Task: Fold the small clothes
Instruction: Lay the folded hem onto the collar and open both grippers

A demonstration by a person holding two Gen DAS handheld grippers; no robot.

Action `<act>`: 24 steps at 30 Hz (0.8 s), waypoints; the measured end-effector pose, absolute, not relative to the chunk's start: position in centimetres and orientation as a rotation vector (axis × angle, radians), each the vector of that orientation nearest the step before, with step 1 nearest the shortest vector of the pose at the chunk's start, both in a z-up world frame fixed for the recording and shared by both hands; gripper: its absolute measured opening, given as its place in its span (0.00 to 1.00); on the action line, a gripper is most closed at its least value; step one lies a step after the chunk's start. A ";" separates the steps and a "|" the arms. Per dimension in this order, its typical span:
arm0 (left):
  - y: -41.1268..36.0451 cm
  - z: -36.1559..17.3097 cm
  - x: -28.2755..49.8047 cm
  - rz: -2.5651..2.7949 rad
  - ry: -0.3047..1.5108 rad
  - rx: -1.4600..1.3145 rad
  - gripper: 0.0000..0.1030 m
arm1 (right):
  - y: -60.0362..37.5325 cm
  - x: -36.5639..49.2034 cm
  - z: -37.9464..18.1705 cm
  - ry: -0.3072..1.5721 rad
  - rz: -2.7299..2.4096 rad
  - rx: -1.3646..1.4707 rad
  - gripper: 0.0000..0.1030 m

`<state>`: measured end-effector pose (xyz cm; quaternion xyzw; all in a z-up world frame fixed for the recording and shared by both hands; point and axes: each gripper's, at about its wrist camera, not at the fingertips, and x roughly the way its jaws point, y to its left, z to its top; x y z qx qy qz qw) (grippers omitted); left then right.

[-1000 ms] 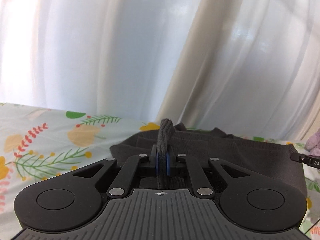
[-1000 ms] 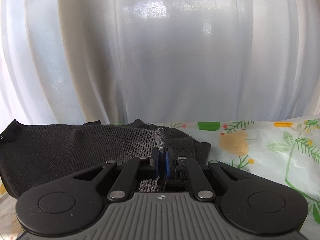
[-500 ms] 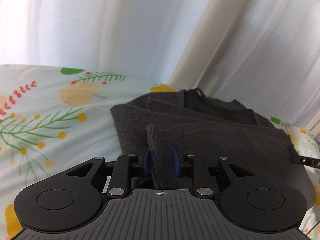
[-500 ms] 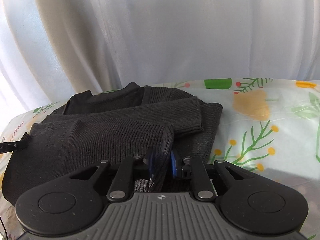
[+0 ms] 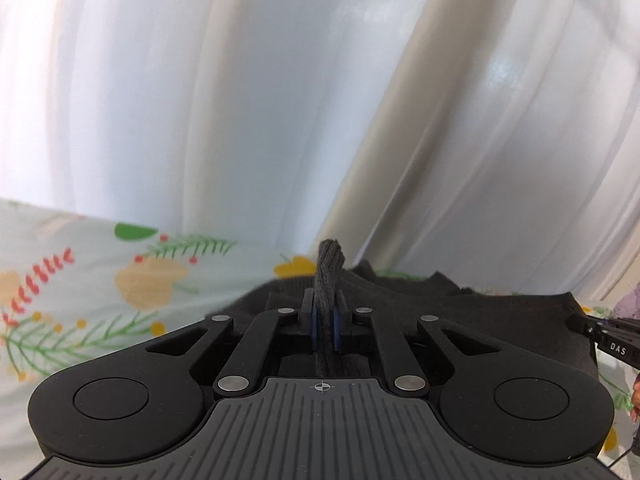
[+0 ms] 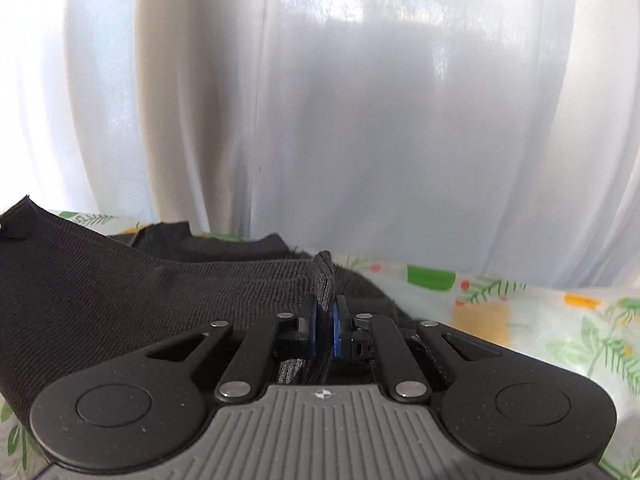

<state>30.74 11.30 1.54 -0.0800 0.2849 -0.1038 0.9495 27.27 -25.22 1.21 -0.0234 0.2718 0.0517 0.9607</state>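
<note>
A dark grey ribbed knit garment (image 5: 480,320) lies partly folded on a floral cloth. My left gripper (image 5: 325,326) is shut on a bunched corner of it, which sticks up between the blue pads. My right gripper (image 6: 324,328) is shut on another corner of the same garment (image 6: 160,292), whose fabric stretches away to the left. The tip of the right gripper (image 5: 612,340) shows at the right edge of the left wrist view.
The floral cloth (image 5: 80,280) covers the surface and also shows in the right wrist view (image 6: 540,320). White curtains (image 5: 280,100) hang close behind. A purple soft object (image 5: 628,306) sits at the far right edge.
Half a second ago both grippers were open, tilted down over the garment. Now both are shut on its corners and tilted back up, as they were one second ago.
</note>
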 end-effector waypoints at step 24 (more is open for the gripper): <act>10.2 -3.9 36.9 0.087 0.586 -0.161 0.24 | -25.2 36.7 -1.5 0.570 0.012 0.056 0.12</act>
